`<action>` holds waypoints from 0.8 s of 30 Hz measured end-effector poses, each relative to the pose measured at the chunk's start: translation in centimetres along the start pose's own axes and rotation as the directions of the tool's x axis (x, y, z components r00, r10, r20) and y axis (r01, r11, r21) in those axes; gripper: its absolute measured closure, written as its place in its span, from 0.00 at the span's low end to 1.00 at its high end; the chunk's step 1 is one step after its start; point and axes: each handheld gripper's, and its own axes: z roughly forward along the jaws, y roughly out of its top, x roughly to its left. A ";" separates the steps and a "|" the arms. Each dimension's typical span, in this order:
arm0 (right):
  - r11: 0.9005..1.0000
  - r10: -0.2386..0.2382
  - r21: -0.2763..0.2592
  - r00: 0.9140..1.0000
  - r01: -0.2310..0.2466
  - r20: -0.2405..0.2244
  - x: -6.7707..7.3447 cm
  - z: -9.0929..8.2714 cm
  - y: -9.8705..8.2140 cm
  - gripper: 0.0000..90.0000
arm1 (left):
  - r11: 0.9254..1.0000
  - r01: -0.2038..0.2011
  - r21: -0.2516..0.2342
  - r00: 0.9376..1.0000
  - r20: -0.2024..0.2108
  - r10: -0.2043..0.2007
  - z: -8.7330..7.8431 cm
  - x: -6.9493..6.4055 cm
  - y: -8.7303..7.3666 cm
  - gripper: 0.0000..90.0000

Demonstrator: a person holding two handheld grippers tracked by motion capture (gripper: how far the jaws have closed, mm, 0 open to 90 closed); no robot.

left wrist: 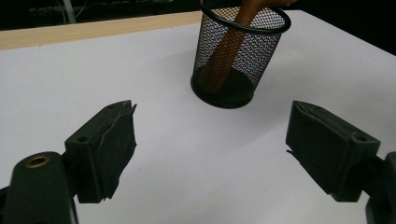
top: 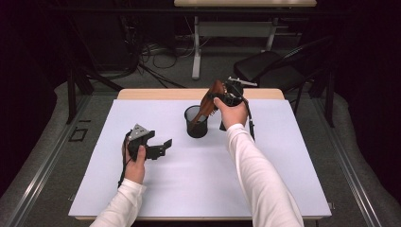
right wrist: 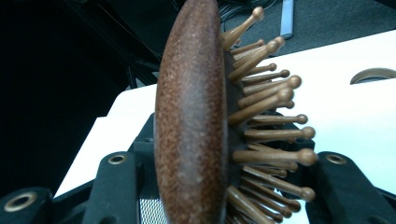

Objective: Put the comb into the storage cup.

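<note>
A brown wooden hairbrush (top: 208, 101) leans with its handle down inside a black mesh cup (top: 196, 122) at the middle back of the white table top (top: 198, 189). My right gripper (top: 228, 96) is shut on the brush's head above the cup. In the right gripper view the brush's back (right wrist: 189, 121) and its wooden pins (right wrist: 271, 121) sit between the jaws of the right gripper (right wrist: 224, 186). My left gripper (top: 163, 146) rests low at the left and is open with nothing in it. In the left gripper view the left gripper (left wrist: 210, 135) faces the cup (left wrist: 261, 51) and the handle (left wrist: 228, 49).
A wooden strip (top: 156, 93) edges the table's far side. Beyond it stand a black chair (top: 267, 66), a table leg frame (top: 196, 45) and floor cables (top: 151, 56). Dark floor surrounds the table on both sides.
</note>
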 end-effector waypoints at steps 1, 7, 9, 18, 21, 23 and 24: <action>1.000 0.000 0.001 1.000 0.000 0.002 0.0 0.0 0.0 0.52 | 1.000 -0.001 0.001 1.000 0.000 0.001 0.0 0.0 0.0 0.18; 1.000 0.024 0.002 1.000 -0.024 0.010 -0.7 0.0 -0.1 0.51 | 1.000 0.000 0.004 1.000 0.000 0.000 0.1 0.0 0.0 0.18; 0.999 0.046 0.004 0.999 -0.046 0.002 -1.1 -0.1 -0.1 0.51 | 1.000 -0.001 0.004 1.000 -0.001 0.001 0.1 0.0 0.0 0.18; 0.999 0.036 0.005 0.999 -0.036 -0.019 -1.4 -0.1 -0.2 0.50 | 1.000 -0.003 0.008 1.000 0.000 0.003 0.2 0.0 -0.1 0.18; 0.999 0.034 0.006 0.999 -0.034 -0.021 -1.4 -0.1 -0.2 0.50 | 1.000 -0.002 0.008 1.000 -0.001 0.002 0.2 0.0 -0.1 0.18; 0.999 0.035 0.006 0.999 -0.035 -0.021 -1.4 -0.1 -0.1 0.50 | 1.000 -0.003 0.008 1.000 0.000 0.003 0.2 0.0 -0.1 0.18; 0.999 0.034 0.007 0.999 -0.034 -0.020 -1.4 -0.1 -0.1 0.50 | 1.000 -0.003 0.008 1.000 0.000 0.003 0.2 0.0 -0.1 0.18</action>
